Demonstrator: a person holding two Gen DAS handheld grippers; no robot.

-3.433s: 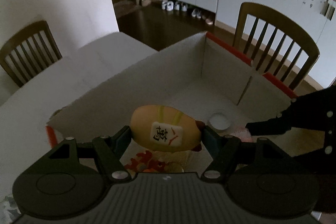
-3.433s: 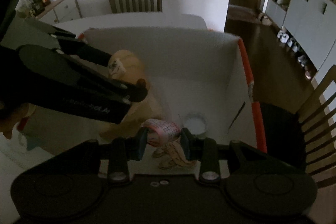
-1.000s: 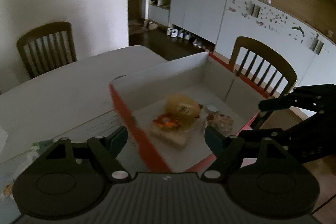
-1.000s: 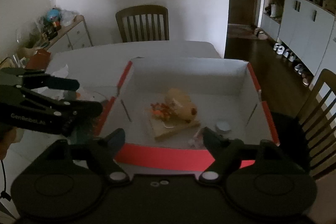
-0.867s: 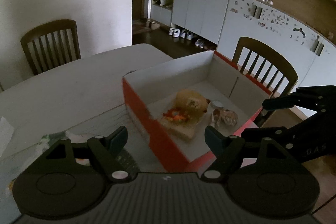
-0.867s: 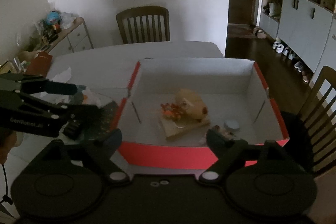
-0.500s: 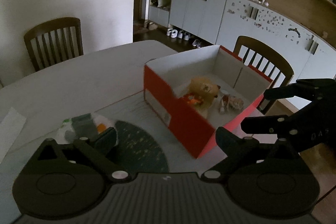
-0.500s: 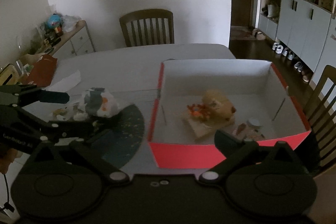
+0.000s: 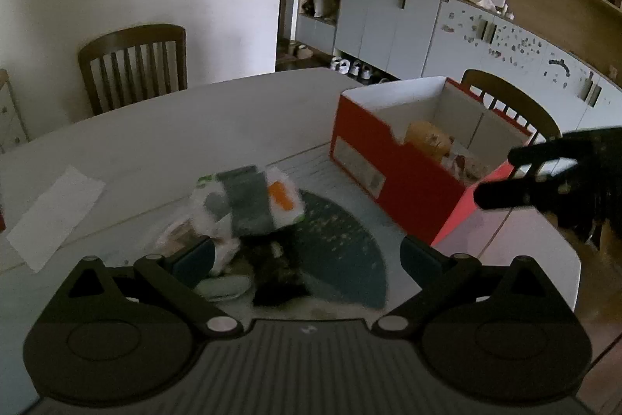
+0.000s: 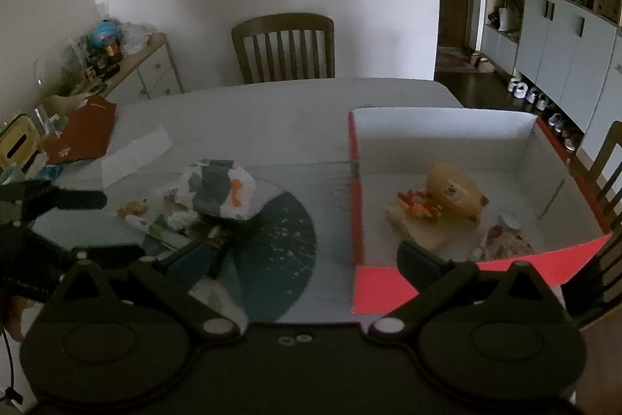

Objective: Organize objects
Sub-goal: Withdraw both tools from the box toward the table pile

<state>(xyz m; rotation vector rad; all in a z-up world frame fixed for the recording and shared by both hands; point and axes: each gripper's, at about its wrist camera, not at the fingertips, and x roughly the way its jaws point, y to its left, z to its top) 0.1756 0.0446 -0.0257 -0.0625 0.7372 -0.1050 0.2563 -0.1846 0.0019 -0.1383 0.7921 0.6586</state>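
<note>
A red cardboard box (image 9: 392, 177) (image 10: 355, 205) stands on the table and holds a tan plush toy (image 10: 455, 193) (image 9: 427, 139), a flat beige piece with an orange trinket (image 10: 416, 205) and small wrapped items (image 10: 505, 238). A pile of loose objects lies left of the box: a white, grey and orange plush (image 9: 252, 205) (image 10: 221, 193), packets and small dark pieces. My left gripper (image 9: 307, 257) is open and empty, just in front of the pile. My right gripper (image 10: 303, 259) is open and empty, between pile and box.
A dark teal round mat (image 10: 280, 251) lies under the pile. White paper (image 9: 54, 216) and a red cloth (image 10: 85, 131) lie at the left. Wooden chairs (image 10: 283, 45) (image 9: 509, 104) stand at the far side and behind the box. A cluttered sideboard (image 10: 128, 65) is at the left wall.
Both grippers let go of their items in the box, opened, and drew back to the left. The pile on the mat has come into view in front of them.
</note>
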